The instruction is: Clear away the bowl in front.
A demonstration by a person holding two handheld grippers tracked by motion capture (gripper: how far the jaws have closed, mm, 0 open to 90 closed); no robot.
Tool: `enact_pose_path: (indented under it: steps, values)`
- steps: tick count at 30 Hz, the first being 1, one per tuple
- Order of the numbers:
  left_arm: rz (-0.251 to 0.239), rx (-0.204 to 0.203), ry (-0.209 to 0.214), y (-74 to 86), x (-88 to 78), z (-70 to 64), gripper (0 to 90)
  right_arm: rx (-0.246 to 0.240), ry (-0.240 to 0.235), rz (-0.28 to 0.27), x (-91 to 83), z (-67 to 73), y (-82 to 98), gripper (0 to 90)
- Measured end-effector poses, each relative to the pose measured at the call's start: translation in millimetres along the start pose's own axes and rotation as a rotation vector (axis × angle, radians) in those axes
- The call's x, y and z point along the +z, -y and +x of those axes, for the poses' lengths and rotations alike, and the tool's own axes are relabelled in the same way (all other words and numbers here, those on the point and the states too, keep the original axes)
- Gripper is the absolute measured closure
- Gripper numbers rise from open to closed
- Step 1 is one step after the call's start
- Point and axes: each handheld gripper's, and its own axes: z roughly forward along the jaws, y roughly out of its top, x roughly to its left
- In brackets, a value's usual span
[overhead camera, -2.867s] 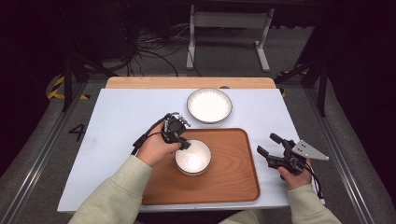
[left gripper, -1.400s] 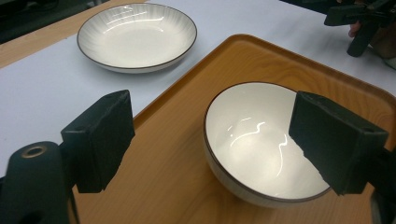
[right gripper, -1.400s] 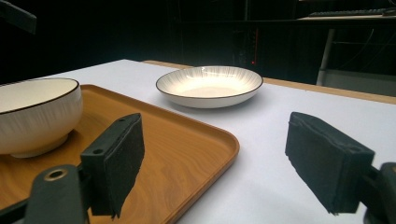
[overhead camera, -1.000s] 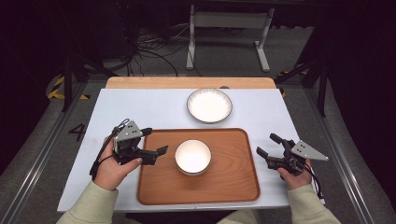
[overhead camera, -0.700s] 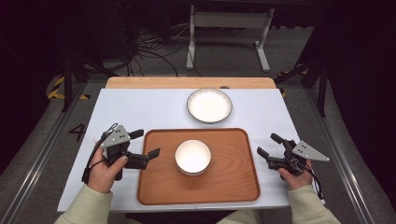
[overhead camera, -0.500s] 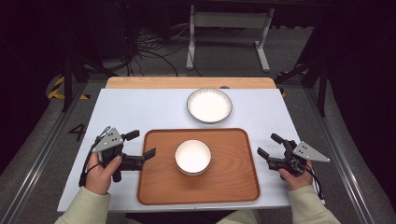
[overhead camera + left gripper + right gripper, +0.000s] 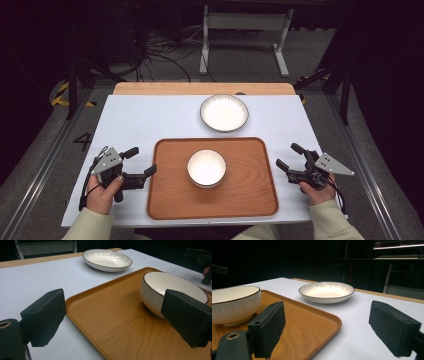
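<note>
The small white round bowl (image 7: 206,168) sits in the middle of the flat brown wooden tray (image 7: 250,200) on the white worktop (image 7: 150,120). The left hand-held gripper (image 7: 141,162) and right hand-held gripper (image 7: 289,157) rest beside it, jaws apart, holding nothing.

The left gripper view's right jaw hides part of the bowl (image 7: 172,290).

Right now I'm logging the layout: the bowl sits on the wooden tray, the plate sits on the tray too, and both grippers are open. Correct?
Not quite. The plate sits on the white table, beyond the tray, as the high view shows. The bowl is on the tray; left gripper and right gripper are open.
</note>
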Motion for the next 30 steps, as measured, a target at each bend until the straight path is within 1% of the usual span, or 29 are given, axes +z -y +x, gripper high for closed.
enact_pose_path:
  steps: [1,4,6,8,12,15,21,23,24,26,27,30]
  values:
    - [-0.005,-0.003,-0.004,2.5,-0.3,1.2,7.3,0.001,-0.001,-0.001,-0.1,0.1,0.0,14.4]
    - [0.001,-0.002,-0.014,9.9,-1.3,4.7,7.4,-0.001,-0.001,-0.002,-0.2,0.1,0.1,14.3]
    - [0.004,-0.008,-0.020,14.1,-1.4,6.5,7.4,0.000,-0.002,-0.003,-0.2,0.1,0.1,14.3]
    - [0.007,-0.004,-0.025,15.9,-1.9,7.9,7.3,0.000,-0.001,-0.003,-0.2,0.0,0.1,14.3]
    - [0.004,-0.013,-0.038,22.3,-2.0,10.2,7.3,0.000,-0.002,-0.003,-0.2,0.0,0.1,14.3]
    - [-0.001,-0.011,-0.047,25.7,-1.8,11.0,7.4,0.001,-0.001,-0.003,-0.2,0.0,0.1,14.3]
    - [-0.019,-0.015,-0.065,29.7,-3.6,11.0,7.4,0.000,-0.002,-0.004,-0.3,0.1,0.1,14.3]
    - [-0.032,-0.016,-0.068,30.4,-5.1,11.2,7.3,-0.002,-0.003,-0.003,-0.3,0.0,0.1,14.4]
    - [-0.032,-0.016,-0.068,30.4,-5.1,11.2,7.3,-0.002,-0.003,-0.003,-0.3,0.0,0.1,14.4]
    - [-0.031,-0.029,-0.069,30.7,-4.6,12.3,7.2,-0.001,-0.004,-0.003,-0.3,0.0,0.1,14.4]
    - [-0.022,-0.037,-0.068,30.5,-4.2,12.8,6.8,-0.001,-0.004,-0.003,-0.3,0.0,0.1,14.4]
    - [-0.014,-0.035,-0.078,30.3,-3.0,12.1,7.0,-0.003,-0.005,-0.003,-0.2,0.2,0.2,14.4]
